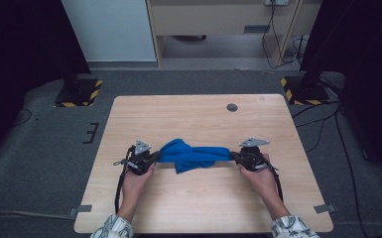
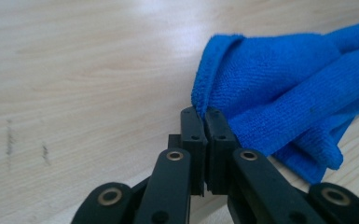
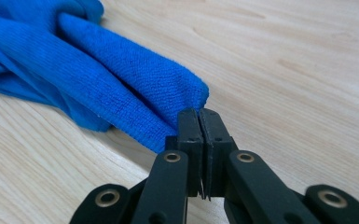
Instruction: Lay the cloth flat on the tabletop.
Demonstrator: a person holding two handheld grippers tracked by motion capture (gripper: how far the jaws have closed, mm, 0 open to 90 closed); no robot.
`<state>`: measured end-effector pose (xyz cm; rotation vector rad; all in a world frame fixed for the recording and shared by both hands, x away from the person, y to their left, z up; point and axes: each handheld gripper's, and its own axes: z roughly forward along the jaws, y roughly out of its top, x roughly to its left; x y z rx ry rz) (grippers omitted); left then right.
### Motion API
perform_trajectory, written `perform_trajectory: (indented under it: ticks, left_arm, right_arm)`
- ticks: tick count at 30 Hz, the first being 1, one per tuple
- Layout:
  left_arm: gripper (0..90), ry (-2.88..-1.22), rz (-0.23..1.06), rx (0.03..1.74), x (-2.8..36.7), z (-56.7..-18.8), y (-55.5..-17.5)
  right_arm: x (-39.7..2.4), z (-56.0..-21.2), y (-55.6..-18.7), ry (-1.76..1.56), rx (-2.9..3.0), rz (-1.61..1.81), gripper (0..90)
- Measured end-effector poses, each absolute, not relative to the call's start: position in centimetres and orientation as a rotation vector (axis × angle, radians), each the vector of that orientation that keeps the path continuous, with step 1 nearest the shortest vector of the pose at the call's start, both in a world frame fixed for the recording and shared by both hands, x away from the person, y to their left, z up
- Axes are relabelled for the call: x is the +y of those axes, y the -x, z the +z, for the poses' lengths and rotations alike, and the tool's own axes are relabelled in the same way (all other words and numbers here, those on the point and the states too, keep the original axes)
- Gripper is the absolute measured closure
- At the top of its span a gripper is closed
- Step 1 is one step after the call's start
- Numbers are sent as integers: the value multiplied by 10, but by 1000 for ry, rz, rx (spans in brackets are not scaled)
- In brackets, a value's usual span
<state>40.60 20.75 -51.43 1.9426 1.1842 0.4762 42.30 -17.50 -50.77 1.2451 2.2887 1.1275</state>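
A blue cloth point(image 1: 191, 154) hangs bunched and stretched between my two grippers, just above the middle of the wooden table point(image 1: 198, 114). My left gripper point(image 1: 155, 156) is shut on the cloth's left end; in the left gripper view its jaws point(image 2: 204, 116) pinch a folded edge of the blue cloth point(image 2: 279, 88). My right gripper point(image 1: 233, 155) is shut on the right end; in the right gripper view the jaws point(image 3: 199, 116) clamp a corner of the cloth point(image 3: 121, 79). A hand holds each gripper from the near side.
A small dark round hole cover point(image 1: 232, 107) sits near the table's far edge. Black stands with yellow-striped bases point(image 1: 79, 91) point(image 1: 302, 91) flank the far corners on the grey carpet. Cables trail on the floor at right.
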Motion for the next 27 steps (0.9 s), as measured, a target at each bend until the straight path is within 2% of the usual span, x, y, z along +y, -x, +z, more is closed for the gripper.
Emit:
perform_trajectory:
  ticks: [3,5,6,10,15,21,27]
  left_arm:
    - [854,-1963,464,1185,205,-519,-408]
    - [790,-1947,478,1185,204,-519,-407]
    - [722,-1939,487,1188,205,-518,-407]
    - [600,-1915,496,1175,208,-516,-406]
    - [500,-1895,501,1157,210,-513,-404]
    - [453,-1841,511,1125,216,-505,-397]
    - [433,-1862,529,1080,219,-499,-386]
  right_arm:
    - [-173,-514,-425,-1253,2300,1119,879]
    - [-172,-515,-425,-1243,2300,1117,854]
    - [-172,-514,-425,-1238,2291,1128,827]
    - [-176,-506,-421,-1211,2258,1170,718]
    - [-181,-501,-419,-1198,2219,1203,591]
    - [-182,-497,-415,-1162,2219,1205,547]
    - [-186,-503,-406,-1117,2249,1173,533]
